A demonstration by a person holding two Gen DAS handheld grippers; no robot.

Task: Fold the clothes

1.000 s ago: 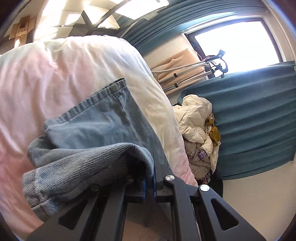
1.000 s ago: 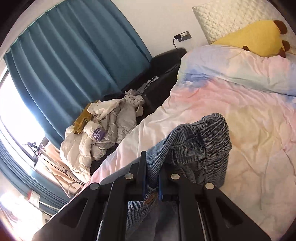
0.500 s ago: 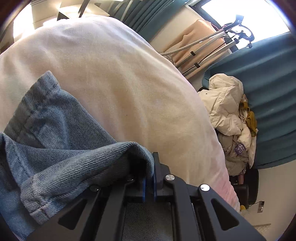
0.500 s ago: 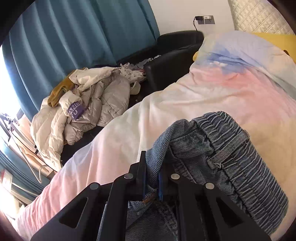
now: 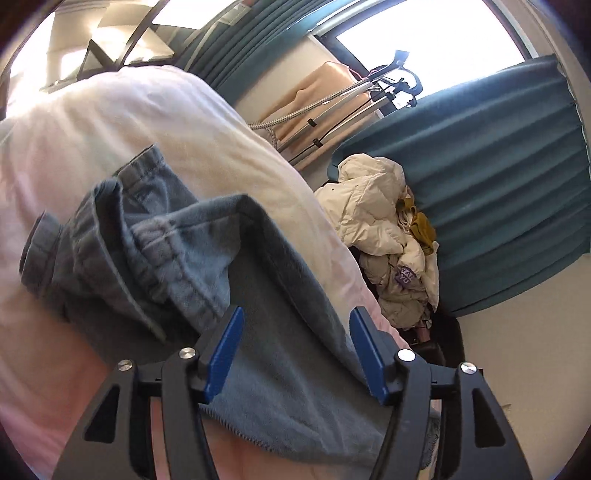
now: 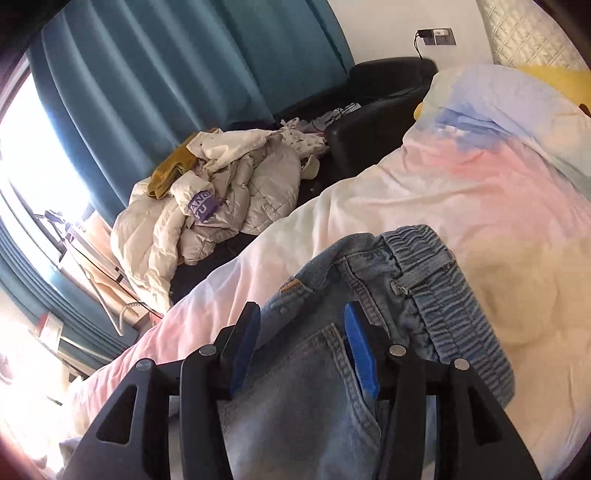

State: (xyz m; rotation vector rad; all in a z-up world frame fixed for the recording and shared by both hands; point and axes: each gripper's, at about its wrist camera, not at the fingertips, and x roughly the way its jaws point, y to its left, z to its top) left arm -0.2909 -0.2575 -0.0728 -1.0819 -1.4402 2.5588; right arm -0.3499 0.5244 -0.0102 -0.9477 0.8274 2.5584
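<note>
Both claws, left [image 5: 295, 332] and right [image 6: 299, 328], now spread wide, having released the jeans [image 5: 177, 251] onto the bed [image 6: 443, 192].

A: Place type? Quick.

B: Home bedroom. Bed [image 6: 461, 192] with a pastel pink-blue-yellow duvet fills both views.

A: Other cues?

B: Quilted headboard [image 6: 524, 40] at the head of the bed, yellow plush [image 6: 554, 79] just under it. Beside the bed, a black chair [image 6: 373, 122] with a heap of cream puffer jackets [image 6: 207, 218] next to it. Teal curtains [image 6: 177, 74] behind that heap, bright window [image 5: 436, 40] beyond. Wall socket with a plugged charger [image 6: 437, 36] above the chair.

A: Anything else domestic?

B: Folded ironing board [image 5: 314, 99] off the foot end of the bed.
</note>
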